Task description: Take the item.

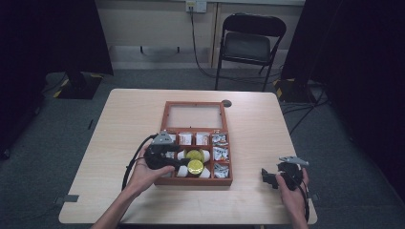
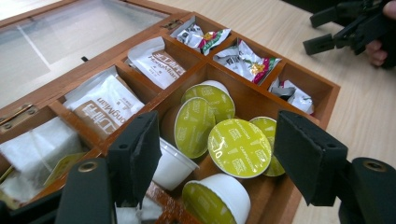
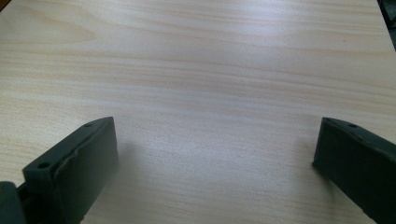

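A wooden compartment box [image 1: 196, 182] lies open at the table's middle, its glass lid [image 1: 195, 116] folded back flat. Its large front compartment holds several white capsules with yellow-green lids [image 2: 239, 147], some upright and some tipped. My left gripper [image 2: 219, 140] hangs open just above them, its jaws either side of one lid and touching nothing. From above, the left gripper [image 1: 180, 160] reaches in over the box's left side. My right gripper [image 1: 272, 172] rests open over bare table [image 3: 201, 70] to the right of the box.
Smaller compartments hold paper tea sachets [image 2: 105, 103] and foil packets [image 2: 245, 60]. A small dark disc [image 1: 226, 103] lies behind the lid. A folding chair [image 1: 248, 43] stands beyond the far edge. Bare tabletop [image 1: 258, 124] surrounds the box.
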Demonstrator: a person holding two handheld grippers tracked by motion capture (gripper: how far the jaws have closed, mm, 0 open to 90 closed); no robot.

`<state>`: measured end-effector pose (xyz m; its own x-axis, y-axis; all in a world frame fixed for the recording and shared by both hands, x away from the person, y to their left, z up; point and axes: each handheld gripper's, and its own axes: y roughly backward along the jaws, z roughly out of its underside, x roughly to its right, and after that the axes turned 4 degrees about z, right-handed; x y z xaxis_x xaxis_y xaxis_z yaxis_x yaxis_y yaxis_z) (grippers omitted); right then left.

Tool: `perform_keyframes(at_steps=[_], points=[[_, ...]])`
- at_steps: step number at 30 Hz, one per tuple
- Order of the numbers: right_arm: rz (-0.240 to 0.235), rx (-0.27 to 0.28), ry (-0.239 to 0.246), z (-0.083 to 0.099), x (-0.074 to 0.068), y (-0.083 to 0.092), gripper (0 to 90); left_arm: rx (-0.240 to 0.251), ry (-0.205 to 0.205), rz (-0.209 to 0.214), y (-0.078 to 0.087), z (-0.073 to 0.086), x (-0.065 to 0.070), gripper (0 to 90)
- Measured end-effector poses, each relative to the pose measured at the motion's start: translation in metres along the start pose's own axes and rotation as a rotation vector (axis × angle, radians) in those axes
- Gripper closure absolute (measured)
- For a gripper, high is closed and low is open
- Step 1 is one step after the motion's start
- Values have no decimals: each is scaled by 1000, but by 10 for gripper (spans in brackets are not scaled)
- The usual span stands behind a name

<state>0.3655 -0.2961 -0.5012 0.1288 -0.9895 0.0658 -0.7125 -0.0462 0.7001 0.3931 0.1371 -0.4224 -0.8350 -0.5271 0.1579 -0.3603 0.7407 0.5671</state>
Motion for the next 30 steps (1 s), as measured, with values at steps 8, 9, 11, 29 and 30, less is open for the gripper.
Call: perform_keyframes(at_steps=[8, 9, 11, 29, 30], points=[[0, 0, 0, 0, 0, 0, 0, -49, 15, 49, -18, 2, 4, 331], [0, 0, 1, 0, 0, 0, 0, -59, 11, 49, -20, 3, 5, 329], [0, 0, 0, 0, 0, 0, 0, -67, 35, 58, -22, 4, 4, 326], [0, 0, 0, 0, 0, 0, 0, -179, 29, 62, -49, 8, 10, 354], [0, -1, 0, 0, 0, 0, 0, -183, 33, 63, -50, 8, 11, 354]])
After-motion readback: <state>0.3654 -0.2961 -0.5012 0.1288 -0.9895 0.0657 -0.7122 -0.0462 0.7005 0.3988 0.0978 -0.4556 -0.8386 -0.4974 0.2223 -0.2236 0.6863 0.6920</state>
